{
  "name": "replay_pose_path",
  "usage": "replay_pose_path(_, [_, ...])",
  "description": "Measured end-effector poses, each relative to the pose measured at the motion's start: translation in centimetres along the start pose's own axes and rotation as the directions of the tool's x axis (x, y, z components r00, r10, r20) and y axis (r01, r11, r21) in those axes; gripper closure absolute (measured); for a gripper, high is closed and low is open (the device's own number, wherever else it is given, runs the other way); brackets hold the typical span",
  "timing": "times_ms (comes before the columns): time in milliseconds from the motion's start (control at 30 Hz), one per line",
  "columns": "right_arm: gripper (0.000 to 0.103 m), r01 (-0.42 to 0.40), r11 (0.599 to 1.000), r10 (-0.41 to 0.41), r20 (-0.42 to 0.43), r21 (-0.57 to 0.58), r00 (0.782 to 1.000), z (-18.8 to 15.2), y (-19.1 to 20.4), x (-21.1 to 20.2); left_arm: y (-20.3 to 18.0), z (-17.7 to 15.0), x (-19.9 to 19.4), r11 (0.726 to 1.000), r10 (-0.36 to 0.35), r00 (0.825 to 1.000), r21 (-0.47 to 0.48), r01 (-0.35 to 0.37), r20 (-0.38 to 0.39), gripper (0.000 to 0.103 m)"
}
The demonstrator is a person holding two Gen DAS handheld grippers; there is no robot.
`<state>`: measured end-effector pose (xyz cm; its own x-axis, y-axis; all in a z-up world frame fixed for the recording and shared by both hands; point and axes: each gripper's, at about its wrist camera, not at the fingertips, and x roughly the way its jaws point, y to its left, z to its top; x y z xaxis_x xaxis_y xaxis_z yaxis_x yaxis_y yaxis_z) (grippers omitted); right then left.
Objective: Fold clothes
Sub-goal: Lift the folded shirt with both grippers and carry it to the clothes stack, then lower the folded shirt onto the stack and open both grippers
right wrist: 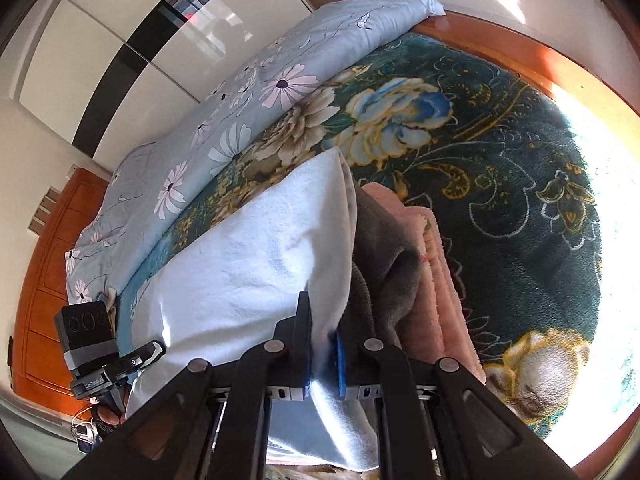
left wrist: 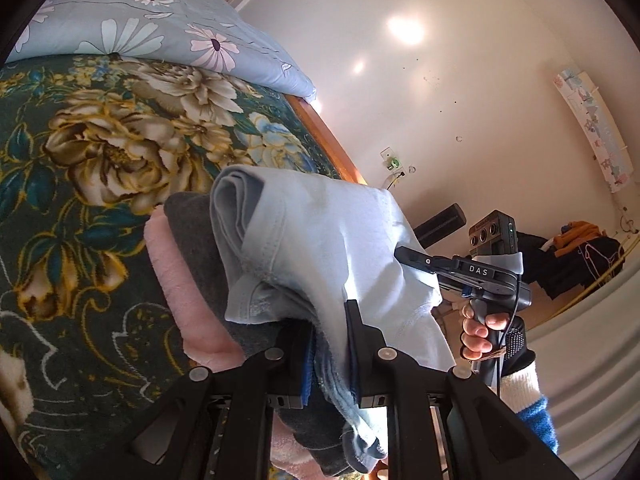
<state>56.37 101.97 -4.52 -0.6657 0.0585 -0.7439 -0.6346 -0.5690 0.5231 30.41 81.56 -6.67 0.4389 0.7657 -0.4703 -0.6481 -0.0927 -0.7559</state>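
While both grippers pinch the same pale blue garment (left wrist: 320,236), it hangs between them just above a small pile on the bed (right wrist: 520,184). Seen from the left wrist, the left gripper (left wrist: 330,352) is clamped on a bunched blue edge, with the folded roll of cloth running up and away from it toward the flowered blanket. Seen from the right wrist, the right gripper (right wrist: 324,344) is closed on another edge of the same garment, whose broad face stretches away to the left, toward the other hand. Directly beneath and to the right of that edge lie a grey garment (right wrist: 384,248) and a pink towel (right wrist: 436,264), stacked on the blanket, touching each other. The garment's long axis seems to run from one gripper to the other, so the coming move likely turns on lowering it squarely onto the pile; both hands look about equally close. On the right tool's body (left wrist: 480,272) the letters "DAS" read clearly; a label on the left tool (right wrist: 94,384) is too blurred to read.
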Motion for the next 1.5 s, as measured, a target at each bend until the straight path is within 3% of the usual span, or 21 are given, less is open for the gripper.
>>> replay_pose_path(200, [0.089, 0.082, 0.994, -0.081, 0.02, -0.065, 0.997, -0.2, 1.8, -1.5, -0.8, 0.7, -1.2, 0.999, 0.051, 0.999, -0.013, -0.051, -0.007, 0.079])
replay_pose_path(333, [0.076, 0.176, 0.982, -0.174, 0.036, -0.067, 0.984, -0.5, 2.0, -3.2, -0.8, 0.8, -4.0, 0.992, 0.128, 0.991, -0.016, -0.127, 0.042, 0.069])
replay_pose_path(467, [0.076, 0.241, 0.966, -0.233, 0.091, -0.095, 0.968, -1.2, 3.2, -5.3, -3.9, 1.2, -5.5, 0.978, 0.188, 0.977, 0.073, -0.196, 0.102, 0.061])
replay_pose_path(567, [0.075, 0.238, 0.96, -0.22, 0.128, -0.147, 0.967, -1.7, 5.6, -5.9, -7.4, 1.1, -4.7, 0.965, 0.197, 0.973, 0.153, -0.215, 0.119, 0.047])
replay_pose_path(633, [0.073, 0.22, 0.96, -0.197, 0.141, -0.172, 0.97, -2.0, 7.0, -5.6, -9.4, 0.7, -3.3, 0.95, 0.211, 0.97, 0.206, -0.233, 0.121, 0.042])
replay_pose_path(800, [0.071, 0.235, 0.943, -0.208, 0.133, -0.234, 0.969, -3.7, 8.4, -3.4, -11.5, -0.9, 0.0, 0.915, 0.266, 0.96, 0.289, -0.281, 0.092, 0.042])
replay_pose_path(933, [0.071, 0.279, 0.924, -0.252, 0.131, -0.263, 0.959, -5.2, 7.8, -2.5, -10.4, -2.2, 1.1, 0.897, 0.3, 0.951, 0.317, -0.308, 0.075, 0.042])
replay_pose_path(1167, [0.071, 0.283, 0.925, -0.249, 0.158, -0.254, 0.956, -7.0, 6.3, -2.5, -9.5, -3.9, 1.8, 0.869, 0.32, 0.944, 0.372, -0.326, 0.08, 0.042])
replay_pose_path(1500, [0.07, 0.324, 0.916, -0.288, 0.174, -0.236, 0.942, -7.6, 6.8, -2.3, -10.0, -4.0, 1.3, 0.869, 0.337, 0.938, 0.357, -0.342, 0.079, 0.042])
